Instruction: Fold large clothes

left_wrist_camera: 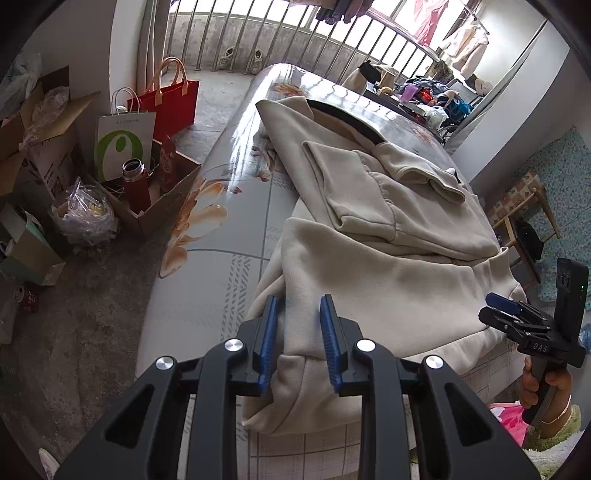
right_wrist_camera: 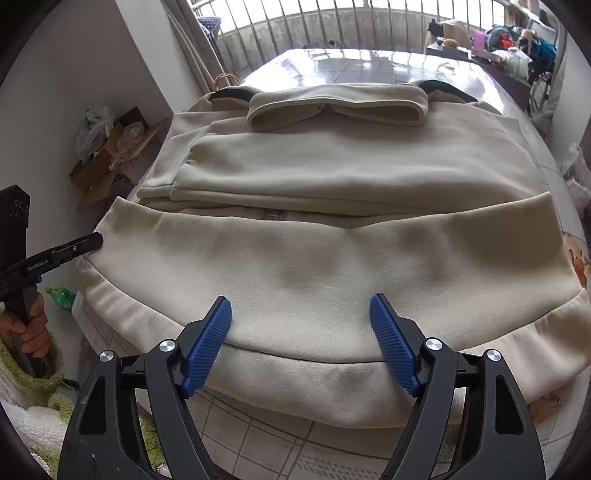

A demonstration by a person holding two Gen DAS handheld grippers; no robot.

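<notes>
Bare mattress (left_wrist_camera: pixel 207 280) left of hoodie (left_wrist_camera: pixel 388 266); floor clutter beyond.

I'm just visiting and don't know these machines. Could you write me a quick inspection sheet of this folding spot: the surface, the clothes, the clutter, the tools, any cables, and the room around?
Surface: glossy flower-printed mattress, mostly bare on one side.
Job's things: large beige fleece sweatshirt, sleeves folded across the body, hem hanging over the near edge.
Clutter: red fabric tote bag, white paper bag with green logo, open cardboard box holding a red metal flask, all on the floor.
Grippers: left tool partly open, straddling the sweatshirt's corner; right tool wide open over the hem.
Cables: nothing seen.
Surroundings: barred balcony railing, hanging laundry.
</notes>
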